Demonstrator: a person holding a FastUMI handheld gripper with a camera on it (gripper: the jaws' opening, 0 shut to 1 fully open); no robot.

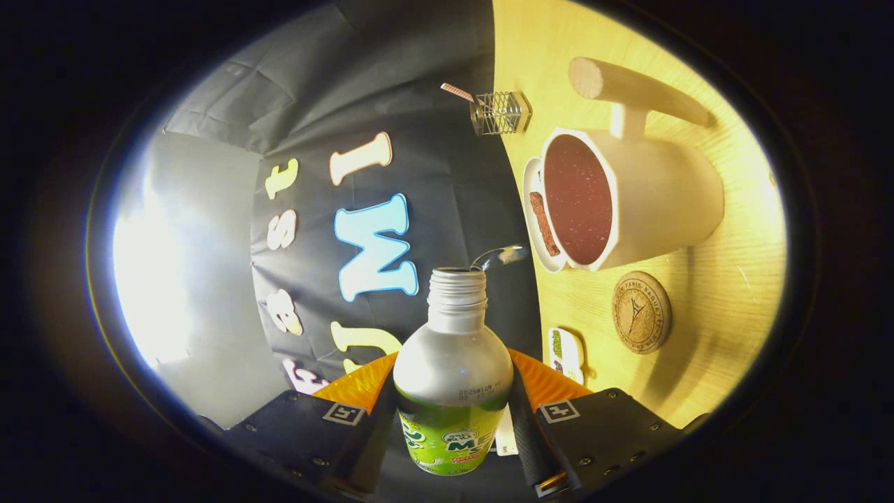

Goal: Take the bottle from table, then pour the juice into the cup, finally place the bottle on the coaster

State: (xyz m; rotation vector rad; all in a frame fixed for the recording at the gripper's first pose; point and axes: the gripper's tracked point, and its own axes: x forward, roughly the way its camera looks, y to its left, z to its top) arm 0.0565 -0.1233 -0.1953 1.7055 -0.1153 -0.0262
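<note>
Fingers of the gripper (pixel 452 426) clamp the bottle (pixel 454 370) at its label band, one on each side, neck open and free. The whole view is rolled sideways, so the hand likely has the bottle tipped for pouring. The cup (pixel 628 202), apparently holding dark liquid, lies at two o'clock from the neck; the coaster (pixel 641 311) at three o'clock, near the cup.
</note>
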